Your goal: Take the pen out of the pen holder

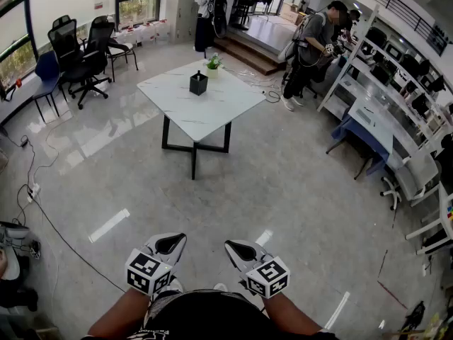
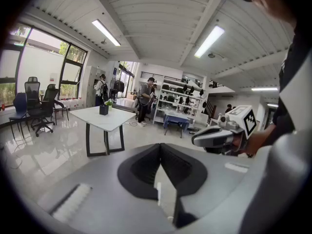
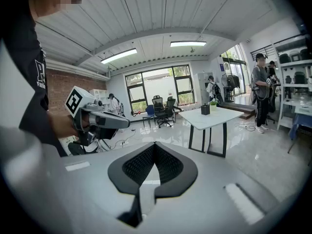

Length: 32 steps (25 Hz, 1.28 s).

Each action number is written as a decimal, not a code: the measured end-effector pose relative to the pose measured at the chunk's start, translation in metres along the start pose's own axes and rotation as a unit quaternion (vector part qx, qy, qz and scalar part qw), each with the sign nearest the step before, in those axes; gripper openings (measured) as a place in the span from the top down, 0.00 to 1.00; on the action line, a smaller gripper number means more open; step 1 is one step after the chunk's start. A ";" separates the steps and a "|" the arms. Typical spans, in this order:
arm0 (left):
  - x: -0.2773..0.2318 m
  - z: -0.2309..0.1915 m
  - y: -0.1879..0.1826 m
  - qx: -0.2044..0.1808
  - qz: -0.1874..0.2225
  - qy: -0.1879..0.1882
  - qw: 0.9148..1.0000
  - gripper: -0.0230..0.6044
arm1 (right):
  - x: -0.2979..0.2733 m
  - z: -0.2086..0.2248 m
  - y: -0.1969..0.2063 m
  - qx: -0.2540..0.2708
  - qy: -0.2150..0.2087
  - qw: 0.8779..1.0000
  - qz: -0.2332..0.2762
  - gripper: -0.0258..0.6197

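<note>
Glossy office floor before you, white desk (image 1: 177, 99) well ahead, black pen holder (image 1: 199, 83) standing on it near a small plant (image 1: 213, 63), your left tongs (image 1: 172, 243) and right tongs (image 1: 237, 248) both closed on nothing, close to your body

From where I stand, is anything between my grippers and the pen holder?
Nothing visible: only floor lies between the left gripper, the right gripper and the table, where the pen holder stands near a plant.
</note>
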<state>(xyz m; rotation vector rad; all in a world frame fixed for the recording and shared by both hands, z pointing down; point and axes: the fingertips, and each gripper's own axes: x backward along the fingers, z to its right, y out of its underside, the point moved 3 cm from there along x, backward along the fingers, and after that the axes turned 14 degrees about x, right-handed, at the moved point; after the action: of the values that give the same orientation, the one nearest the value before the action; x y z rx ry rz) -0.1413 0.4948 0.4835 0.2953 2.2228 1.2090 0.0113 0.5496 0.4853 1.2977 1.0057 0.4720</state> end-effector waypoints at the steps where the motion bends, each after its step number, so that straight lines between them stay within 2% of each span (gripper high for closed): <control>1: 0.001 0.000 -0.001 -0.001 0.000 0.000 1.000 0.87 | 0.000 0.000 0.000 0.000 0.000 1.000 0.000 0.96; 12: 0.003 -0.003 -0.002 -0.006 0.002 0.005 1.000 0.87 | -0.003 -0.006 -0.004 0.003 -0.001 1.000 0.002 0.96; 18: 0.008 -0.009 0.001 -0.003 0.002 0.008 1.000 0.87 | -0.011 -0.013 -0.004 -0.015 -0.004 1.000 0.007 0.96; 24: 0.014 -0.022 0.003 0.050 0.004 0.020 0.999 0.87 | -0.020 -0.022 -0.007 -0.002 0.005 1.000 0.002 0.96; 32: 0.029 -0.045 0.001 0.025 -0.006 0.020 0.999 0.87 | -0.042 -0.037 -0.015 -0.010 0.011 1.000 -0.003 0.96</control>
<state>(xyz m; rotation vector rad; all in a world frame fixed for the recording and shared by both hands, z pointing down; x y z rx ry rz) -0.1914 0.4776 0.4917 0.2793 2.2896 1.1630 -0.0446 0.5339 0.4877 1.2739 1.0205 0.4901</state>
